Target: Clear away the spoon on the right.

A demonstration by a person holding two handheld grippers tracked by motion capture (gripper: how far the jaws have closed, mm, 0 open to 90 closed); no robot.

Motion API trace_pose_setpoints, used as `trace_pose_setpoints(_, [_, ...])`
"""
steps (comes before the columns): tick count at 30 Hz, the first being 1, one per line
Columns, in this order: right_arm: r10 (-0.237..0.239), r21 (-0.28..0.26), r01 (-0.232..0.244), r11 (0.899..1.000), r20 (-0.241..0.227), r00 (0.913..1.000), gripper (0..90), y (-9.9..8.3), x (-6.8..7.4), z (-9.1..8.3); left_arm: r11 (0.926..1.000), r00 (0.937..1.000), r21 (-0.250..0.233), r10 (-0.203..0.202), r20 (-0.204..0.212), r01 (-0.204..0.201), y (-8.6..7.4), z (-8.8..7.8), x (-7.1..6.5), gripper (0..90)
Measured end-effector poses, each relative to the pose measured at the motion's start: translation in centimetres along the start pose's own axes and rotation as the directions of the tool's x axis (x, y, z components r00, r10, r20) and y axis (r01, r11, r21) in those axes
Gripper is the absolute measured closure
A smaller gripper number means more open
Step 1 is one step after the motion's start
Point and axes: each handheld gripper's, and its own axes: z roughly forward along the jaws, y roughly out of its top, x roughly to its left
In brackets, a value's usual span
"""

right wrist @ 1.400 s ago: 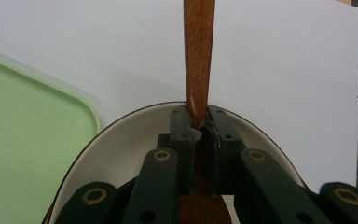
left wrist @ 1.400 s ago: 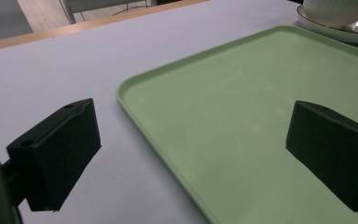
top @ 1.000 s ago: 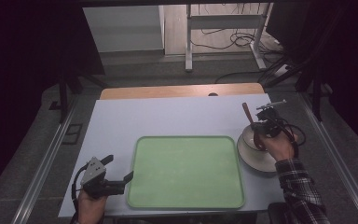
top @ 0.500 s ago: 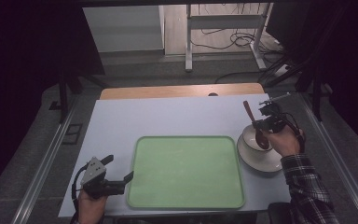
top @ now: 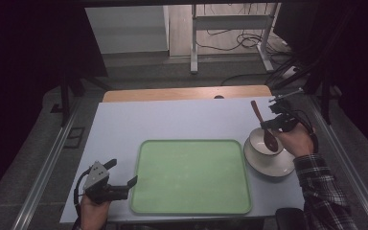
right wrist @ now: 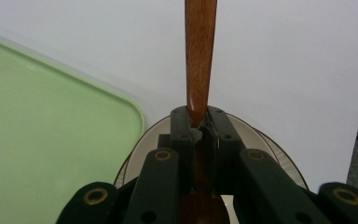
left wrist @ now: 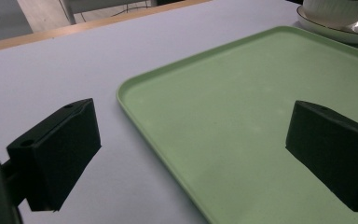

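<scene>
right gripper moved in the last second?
Yes. The right gripper, shut on the wooden spoon, shifted slightly toward the table's far edge, above the bowl.

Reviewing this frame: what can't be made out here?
- Inside of the bowl: high view too small and dim; spoon and right hand-held gripper cover it.
- Bowl and plate: cut off by the left gripper view's top edge.
- Spoon's scoop end: hidden behind the jaws in the right gripper view; handle tip cut off at its top.
</scene>
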Motion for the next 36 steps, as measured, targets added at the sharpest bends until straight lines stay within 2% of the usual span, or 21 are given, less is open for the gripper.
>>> trace_pose_setpoints(12, [-0.002,0.03,0.003,1.0,-0.041,0.9992,83.1,0.5,1.1,-1.3,1.0,1.0,-0.001,0.0,0.0,0.0,0.0,0.0,0.0,2.6])
trace_pose_setpoints(18, [-0.007,0.049,0.01,0.999,-0.073,0.9973,83.1,0.5,2.4,-1.6,1.0,1.0,-0.001,0.001,0.0,-0.001,0.0,0.0,0.0,2.6])
trace_pose_setpoints(36, [-0.062,0.11,0.078,0.991,-0.142,0.9879,83.2,-0.2,6.4,-0.5,1.0,1.0,-0.004,0.003,0.0,-0.003,0.1,-0.1,0.0,2.6])
